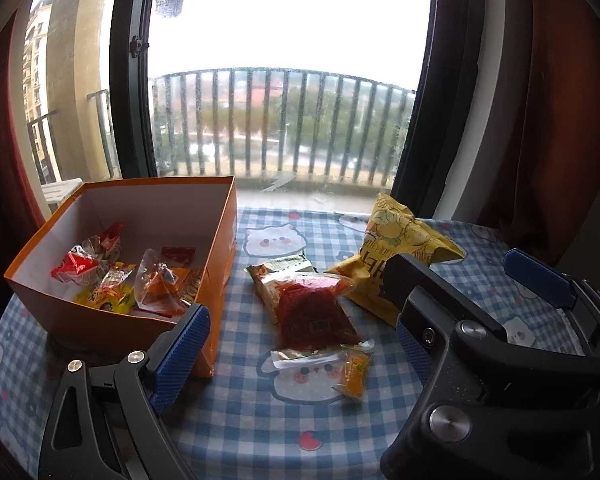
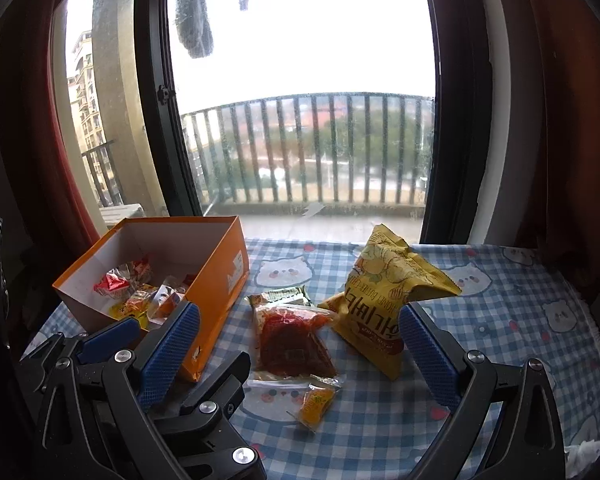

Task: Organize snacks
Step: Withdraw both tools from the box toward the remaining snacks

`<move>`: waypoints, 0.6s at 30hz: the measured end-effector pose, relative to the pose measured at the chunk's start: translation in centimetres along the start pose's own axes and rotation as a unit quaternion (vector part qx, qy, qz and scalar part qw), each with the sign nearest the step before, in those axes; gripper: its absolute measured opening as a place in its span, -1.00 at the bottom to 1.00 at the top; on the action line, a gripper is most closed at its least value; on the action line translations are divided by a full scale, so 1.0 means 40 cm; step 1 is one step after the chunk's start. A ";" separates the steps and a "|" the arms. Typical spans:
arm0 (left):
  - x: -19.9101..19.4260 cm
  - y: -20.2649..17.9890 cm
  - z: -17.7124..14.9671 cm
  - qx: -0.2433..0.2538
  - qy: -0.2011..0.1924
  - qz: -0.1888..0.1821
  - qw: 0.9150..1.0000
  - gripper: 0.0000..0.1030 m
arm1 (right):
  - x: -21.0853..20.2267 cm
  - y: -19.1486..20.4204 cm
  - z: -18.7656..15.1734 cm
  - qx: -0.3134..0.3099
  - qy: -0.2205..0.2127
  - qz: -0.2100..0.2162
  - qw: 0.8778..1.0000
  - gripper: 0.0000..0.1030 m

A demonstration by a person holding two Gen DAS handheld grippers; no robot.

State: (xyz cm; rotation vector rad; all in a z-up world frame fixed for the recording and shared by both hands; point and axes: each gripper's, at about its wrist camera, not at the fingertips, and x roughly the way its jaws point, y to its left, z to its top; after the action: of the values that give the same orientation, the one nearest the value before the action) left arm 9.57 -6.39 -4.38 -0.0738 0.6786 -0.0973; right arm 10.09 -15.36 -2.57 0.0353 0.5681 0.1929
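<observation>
Both tools [image 1: 304,344] [image 2: 300,340] gape above red packet [image 2: 290,340], lengthwise toward window.

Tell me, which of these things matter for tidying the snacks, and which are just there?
For the job:
orange box
yellow chip bag
red snack pouch
green packet
small orange candy

Just there:
checked tablecloth
curtain
balcony railing

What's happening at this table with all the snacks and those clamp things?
A person is sorting snacks into an orange box using two hand-held tongs. Both the left tongs and right tongs are open and empty. Several small packets already lie in the box; a yellow chip bag, a red packet and a small orange sachet wait on the checked tablecloth.
</observation>
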 end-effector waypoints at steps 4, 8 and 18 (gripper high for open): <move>0.036 -0.036 -0.007 0.007 0.005 -0.001 1.000 0.85 | 0.019 -0.042 -0.013 0.009 0.008 -0.007 1.000 0.96; 0.083 -0.073 0.000 0.020 0.003 0.009 1.000 0.85 | 0.052 -0.090 -0.021 0.023 0.018 -0.024 0.999 0.96; 0.217 -0.159 0.029 0.033 0.029 -0.018 0.999 0.85 | 0.136 -0.222 -0.023 0.066 0.033 -0.058 0.996 0.96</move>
State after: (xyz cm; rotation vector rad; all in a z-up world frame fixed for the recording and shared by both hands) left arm 16.58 -13.65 -8.26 -0.0207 0.7321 -0.1566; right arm 15.63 -23.05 -7.00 0.1248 0.6459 0.0425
